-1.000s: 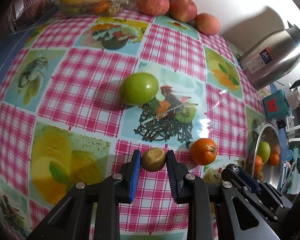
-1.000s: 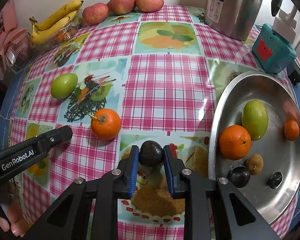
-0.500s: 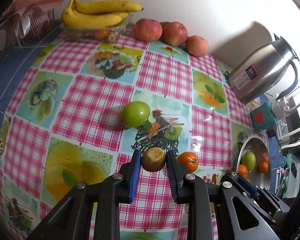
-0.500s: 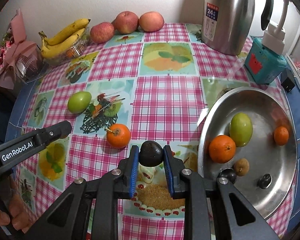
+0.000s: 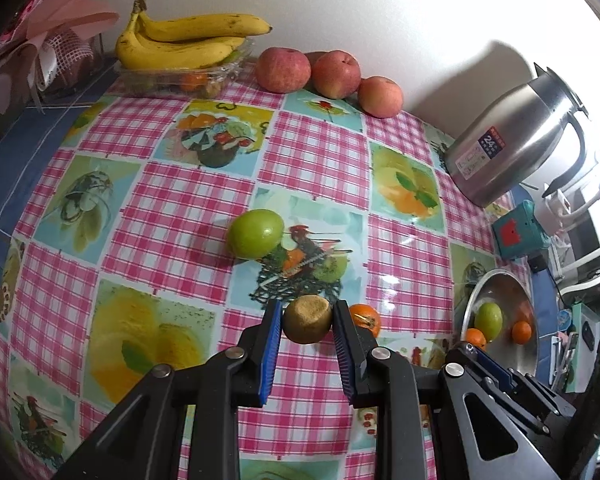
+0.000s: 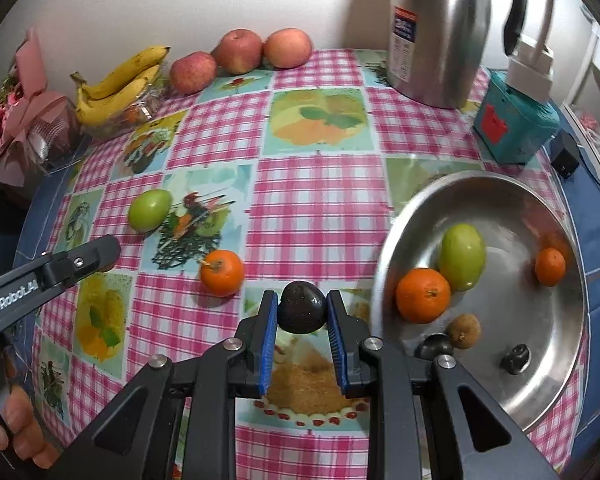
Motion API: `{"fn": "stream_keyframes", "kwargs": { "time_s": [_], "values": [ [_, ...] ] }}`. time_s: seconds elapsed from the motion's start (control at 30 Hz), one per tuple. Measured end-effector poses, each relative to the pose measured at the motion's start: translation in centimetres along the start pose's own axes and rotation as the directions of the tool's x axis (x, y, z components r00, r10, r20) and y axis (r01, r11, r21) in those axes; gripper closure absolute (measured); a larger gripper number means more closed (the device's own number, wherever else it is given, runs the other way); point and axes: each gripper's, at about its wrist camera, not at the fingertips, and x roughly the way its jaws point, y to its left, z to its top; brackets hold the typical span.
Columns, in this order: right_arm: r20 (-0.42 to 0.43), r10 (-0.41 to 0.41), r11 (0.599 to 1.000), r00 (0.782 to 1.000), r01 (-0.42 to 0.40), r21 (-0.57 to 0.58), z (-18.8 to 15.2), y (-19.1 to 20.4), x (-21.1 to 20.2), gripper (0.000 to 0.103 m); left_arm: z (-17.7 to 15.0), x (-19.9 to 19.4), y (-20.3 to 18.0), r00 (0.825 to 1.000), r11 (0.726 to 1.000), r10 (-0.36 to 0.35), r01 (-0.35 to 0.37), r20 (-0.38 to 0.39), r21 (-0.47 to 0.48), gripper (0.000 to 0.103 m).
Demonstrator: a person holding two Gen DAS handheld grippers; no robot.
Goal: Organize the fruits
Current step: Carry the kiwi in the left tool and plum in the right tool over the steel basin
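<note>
Both pairs of tongs have risen since a second ago, each carrying its fruit clear of the tabletop point(image 6: 312, 208), so that more of the checked cloth and the wall behind now shows in both views. Left tongs point(image 5: 307, 320) are closed on a small brown kiwi point(image 5: 307, 319), pinched between the blue pads and held above the cloth. Right tongs point(image 6: 302, 314) are clamped on a dark plum point(image 6: 302, 307), likewise off the surface and just left of the steel bowl point(image 6: 548, 396). That bowl sits at the right of the tabletop and holds a green fruit point(image 6: 462, 257), a large orange point(image 6: 423, 295) touching it, a smaller orange point(image 6: 550, 266) toward the far side, a brown kiwi-like fruit and two dark plums near the front rim. Loose on the cloth lie a green apple point(image 5: 255, 233) near the middle and an orange with a stem point(image 6: 222, 273) nearer the tongs. Along the wall stand a bunch of bananas point(image 5: 188, 42) on a clear tray, three red apples point(image 5: 328, 76) in a row, and a steel kettle point(image 6: 440, 32), with a teal box point(image 6: 514, 124) beside it.
</note>
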Motion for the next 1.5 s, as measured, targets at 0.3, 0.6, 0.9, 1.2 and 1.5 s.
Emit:
{"fn": "stream_keyframes", "kwargs": {
  "time_s": [0.3, 0.6, 0.9, 1.2, 1.5],
  "values": [
    [-0.005, -0.041, 0.993, 0.999, 0.041, 0.107, -0.2, -4.7, -0.5, 0.078, -0.8, 0.3, -3.3, 0.999, 0.997, -0.037, 0.038, -0.017, 0.061, 0.076],
    [-0.006, -0.081, 0.968, 0.997, 0.080, 0.238, -0.9, -10.1, -1.4, 0.078, -2.2, 1.1, -8.0, 0.997, 0.985, -0.064, 0.071, -0.050, 0.157, 0.076],
    [0.002, -0.105, 0.937, 0.994, 0.098, 0.337, -1.7, -14.0, -2.7, 0.078, -4.6, 2.0, -14.1, 0.994, 0.950, -0.081, 0.099, -0.073, 0.297, 0.076],
    [0.024, -0.112, 0.927, 0.993, 0.095, 0.363, -2.0, -15.4, -3.9, 0.077, -6.6, 3.5, -17.6, 0.994, 0.916, -0.077, 0.103, -0.083, 0.389, 0.075],
    [0.023, -0.098, 0.928, 0.995, 0.083, 0.363, -2.1, -15.6, -4.0, 0.077, -6.9, 4.4, -17.9, 0.994, 0.914, -0.074, 0.100, -0.083, 0.392, 0.075]
  ]
}}
